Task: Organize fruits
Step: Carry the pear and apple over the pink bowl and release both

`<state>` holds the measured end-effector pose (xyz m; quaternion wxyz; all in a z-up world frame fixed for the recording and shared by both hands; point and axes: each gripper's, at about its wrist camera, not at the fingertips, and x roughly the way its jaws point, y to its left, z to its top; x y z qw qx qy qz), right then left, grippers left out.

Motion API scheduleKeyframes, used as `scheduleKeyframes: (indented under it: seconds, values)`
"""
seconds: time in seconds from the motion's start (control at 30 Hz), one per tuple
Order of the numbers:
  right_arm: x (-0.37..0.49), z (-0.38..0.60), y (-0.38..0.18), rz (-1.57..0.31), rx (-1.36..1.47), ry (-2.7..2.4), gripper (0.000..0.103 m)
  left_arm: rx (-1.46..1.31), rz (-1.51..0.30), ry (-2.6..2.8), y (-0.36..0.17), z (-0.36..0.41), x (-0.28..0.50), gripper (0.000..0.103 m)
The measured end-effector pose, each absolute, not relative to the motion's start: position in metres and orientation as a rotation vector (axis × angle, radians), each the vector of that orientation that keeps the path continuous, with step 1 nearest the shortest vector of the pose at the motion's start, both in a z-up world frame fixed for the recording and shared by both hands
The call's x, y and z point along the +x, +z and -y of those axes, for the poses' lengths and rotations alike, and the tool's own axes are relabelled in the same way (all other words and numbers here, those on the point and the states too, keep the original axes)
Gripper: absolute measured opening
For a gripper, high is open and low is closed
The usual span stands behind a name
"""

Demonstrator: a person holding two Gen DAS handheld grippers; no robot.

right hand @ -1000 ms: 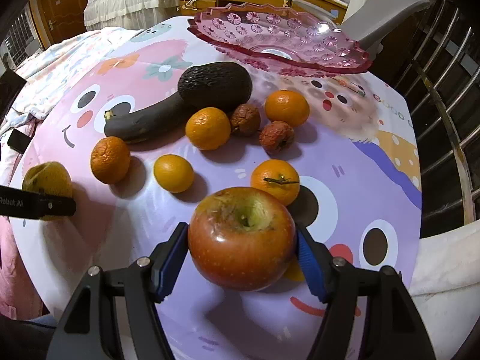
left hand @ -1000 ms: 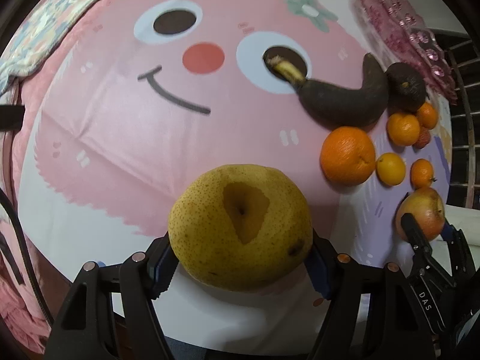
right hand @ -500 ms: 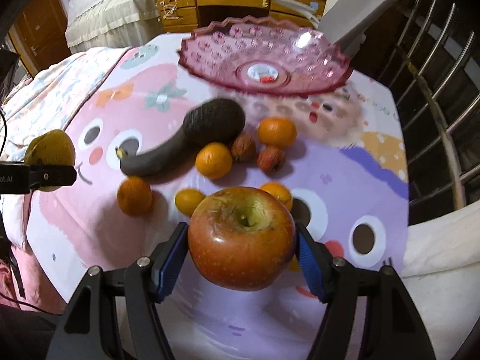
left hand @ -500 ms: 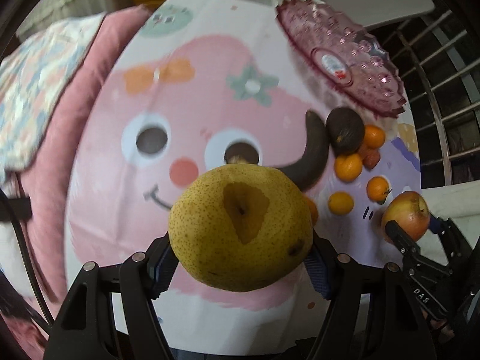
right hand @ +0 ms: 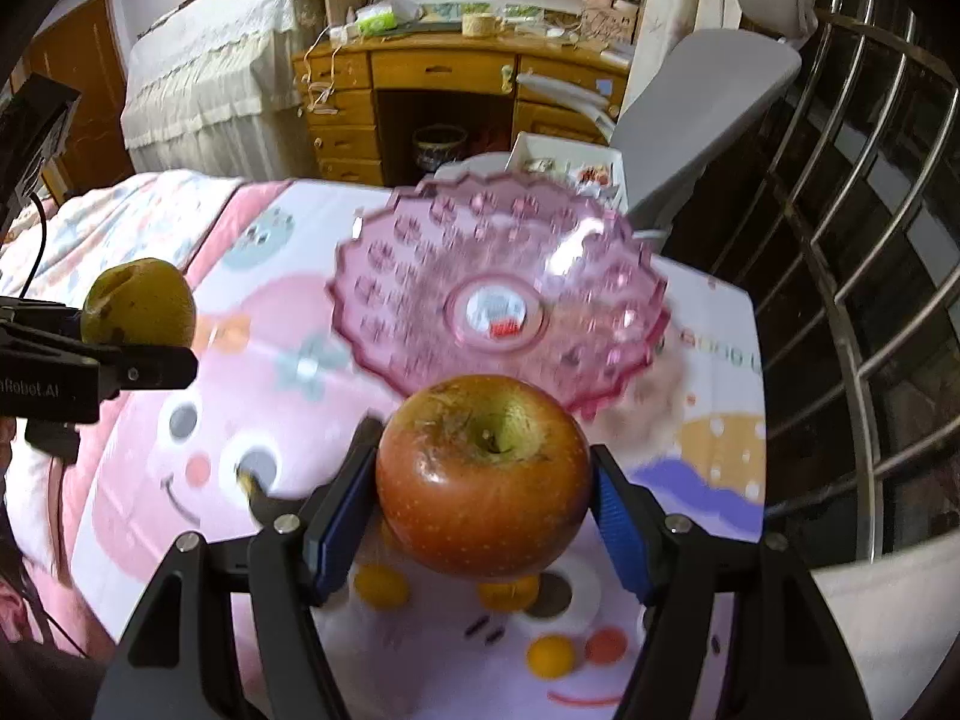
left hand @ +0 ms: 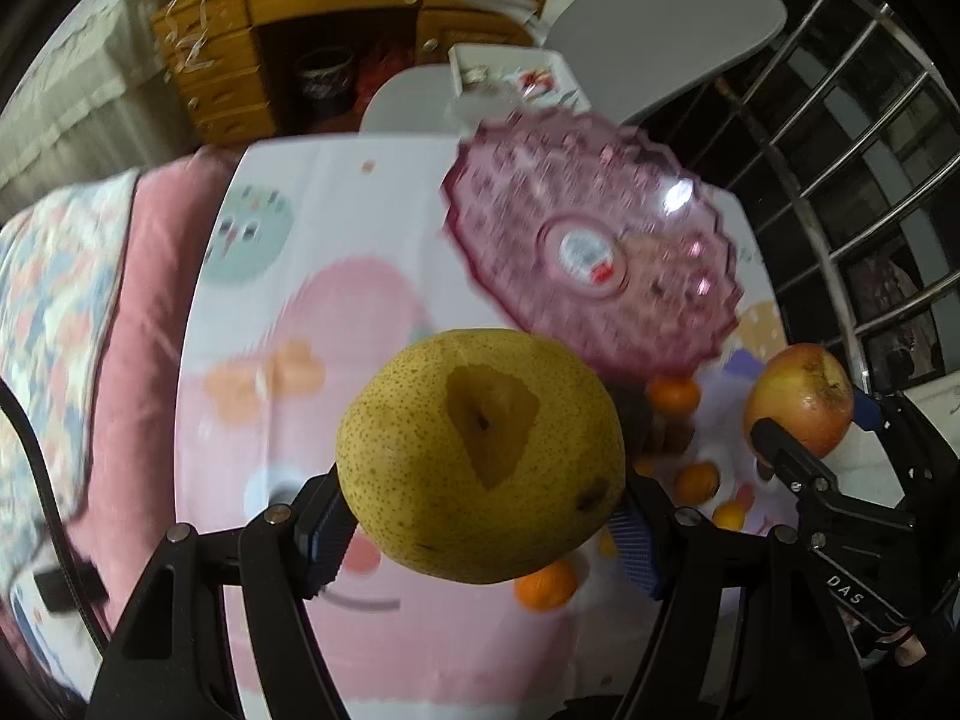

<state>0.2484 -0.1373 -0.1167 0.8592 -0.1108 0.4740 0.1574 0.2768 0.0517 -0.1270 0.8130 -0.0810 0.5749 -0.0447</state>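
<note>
pear (left hand: 480, 456) sat clamped in the left tool (left hand: 480, 525), apple (right hand: 483, 477) clamped in the right tool (right hand: 483, 531), both aloft near the pink dish (right hand: 498, 294); releasing too high risked fruit rolling off its sloped rim.

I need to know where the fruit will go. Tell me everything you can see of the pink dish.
The pink dish is translucent, glass-like, with a scalloped rim and raised dots over its shallow bowl. A round white-and-red sticker sits at its centre. It holds no fruit, rests upright on the cartoon tablecloth at the far end, and nothing else touches it. Motion blur softens its edges.
</note>
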Motion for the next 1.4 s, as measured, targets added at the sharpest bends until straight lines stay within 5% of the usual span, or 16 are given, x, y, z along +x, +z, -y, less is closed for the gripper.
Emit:
scheduleKeyframes:
  seconds: [0.63,1.4]
  values:
    - [0.356,0.131,-0.169,-1.048,-0.123,0.322,0.07,-0.172,-1.175,-0.147,-0.179,-0.022,0.433,0.072]
    - [0.371,0.126,-0.204,-1.165,-0.132,0.286,0.07,-0.115,-1.277,-0.166,-0.228,0.005,0.451,0.073]
